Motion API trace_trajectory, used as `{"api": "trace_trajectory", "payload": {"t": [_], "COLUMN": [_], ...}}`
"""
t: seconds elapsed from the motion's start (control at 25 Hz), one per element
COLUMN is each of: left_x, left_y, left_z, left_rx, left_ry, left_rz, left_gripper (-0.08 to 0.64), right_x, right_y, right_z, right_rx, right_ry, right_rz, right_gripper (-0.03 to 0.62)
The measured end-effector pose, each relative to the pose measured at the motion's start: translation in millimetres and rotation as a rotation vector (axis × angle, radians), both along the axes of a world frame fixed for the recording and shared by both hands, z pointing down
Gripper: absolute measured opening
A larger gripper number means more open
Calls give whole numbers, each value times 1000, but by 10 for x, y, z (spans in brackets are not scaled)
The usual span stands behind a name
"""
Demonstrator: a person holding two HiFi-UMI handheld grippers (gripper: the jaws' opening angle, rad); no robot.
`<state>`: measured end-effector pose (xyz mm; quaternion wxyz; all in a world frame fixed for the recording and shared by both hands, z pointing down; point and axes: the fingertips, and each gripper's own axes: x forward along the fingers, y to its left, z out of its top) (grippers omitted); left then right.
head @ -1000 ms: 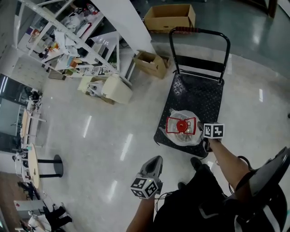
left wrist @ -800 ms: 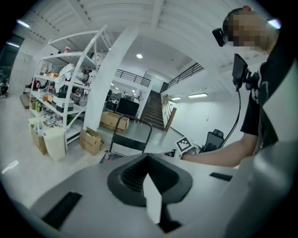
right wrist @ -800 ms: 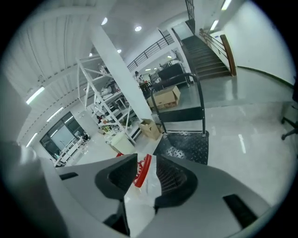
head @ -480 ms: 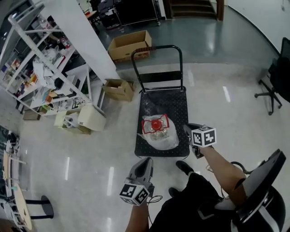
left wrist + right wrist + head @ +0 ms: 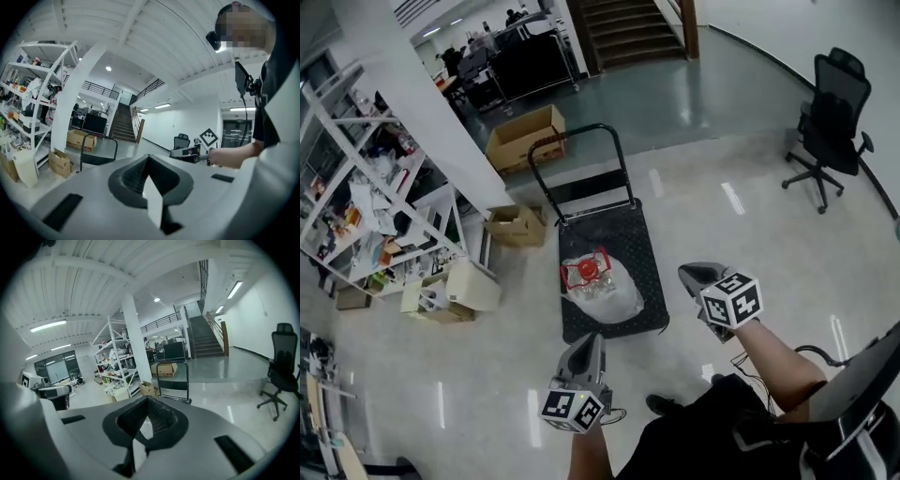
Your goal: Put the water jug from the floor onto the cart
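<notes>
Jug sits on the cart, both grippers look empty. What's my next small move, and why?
Likely just rest both grippers away from the cart: the water jug already lies on its deck, and the left gripper and right gripper are both shut on nothing, clear of it.

The floor [image 5: 750,220] was pale glossy tile with streaks of reflected light. It gave way to a darker grey-green floor strip [image 5: 675,103] before the staircase [image 5: 628,23]. A white column [image 5: 403,103] stood beside a white shelving rack [image 5: 356,211] crowded with items. A larger cardboard box [image 5: 525,139] sat open at the edge of the dark strip. A smaller cardboard box [image 5: 516,225] sat near the rack's foot. A black office chair [image 5: 830,117] stood well apart, near the white wall [image 5: 787,28]. The ribbed ceiling [image 5: 154,37] was white, with a strip light [image 5: 47,326] lit. A railed mezzanine [image 5: 161,323] ran behind the column.
</notes>
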<state>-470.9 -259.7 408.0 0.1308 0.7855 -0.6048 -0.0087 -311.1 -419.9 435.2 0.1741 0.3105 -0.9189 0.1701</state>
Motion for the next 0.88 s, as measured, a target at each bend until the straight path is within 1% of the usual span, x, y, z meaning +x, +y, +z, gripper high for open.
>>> {"api": "trace_trajectory", "payload": {"t": [0.16,0.24,0.32,0.48,0.6,0.76,0.88], "left_x": [505,781,1073,1714,2119,2555,2760], "left_y": [46,48,63,209,438,789,1002], "left_z": [-185,-264,-328,-394,-435,-499,-533], "left_rx": [26,44,55,54,26,-6,9], "left_ry": [-63,-77,-74,-35,-58,-80,-114], "left_rz": [1,-7,-27,-88,-69,-39,-9], "left_gripper": [-2,-2,-2,-2,-2,-2,-2], "right_x": [621,923,1226,1897,2305,2695,2858], "right_y": [222,301,379,572,772,1064,1341], "right_z": [-210,-321,-425,-578,-619,-588,-648], "right_rx": [66,105,132,183,185,160,175], "right_ry": [-25,-50,-66,-57,-100,-92,-105], "right_rz": [37,44,33,-8,11,32,53], "right_gripper": [2,2,2,2,2,2,2]}}
